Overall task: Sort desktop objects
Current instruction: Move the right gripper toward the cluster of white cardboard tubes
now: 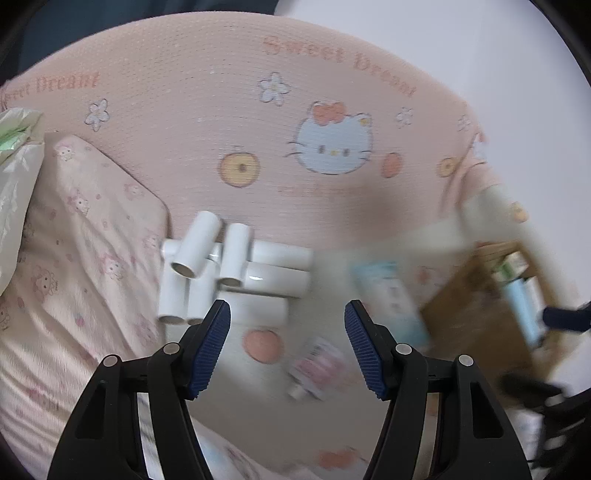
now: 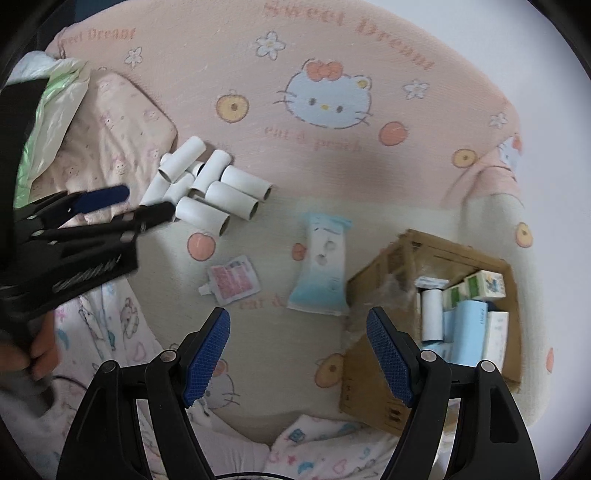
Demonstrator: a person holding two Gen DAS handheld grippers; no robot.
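White tubes (image 2: 207, 188) heaped, pink pouch (image 2: 232, 282), blue packet (image 2: 322, 266), cardboard box (image 2: 388, 258) nearby

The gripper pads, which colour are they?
Blue, ribbed pads on black fingers, clearest in the right wrist view.

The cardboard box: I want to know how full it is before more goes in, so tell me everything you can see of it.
The cardboard box is brown, open-topped, and lies on the blanket at the right, seen at an angle. It looks largely filled: a white tube stands beside light blue packs and green-and-white cartons. Crinkled clear plastic sits at its left edge. The right tool hovers open near it, not touching.
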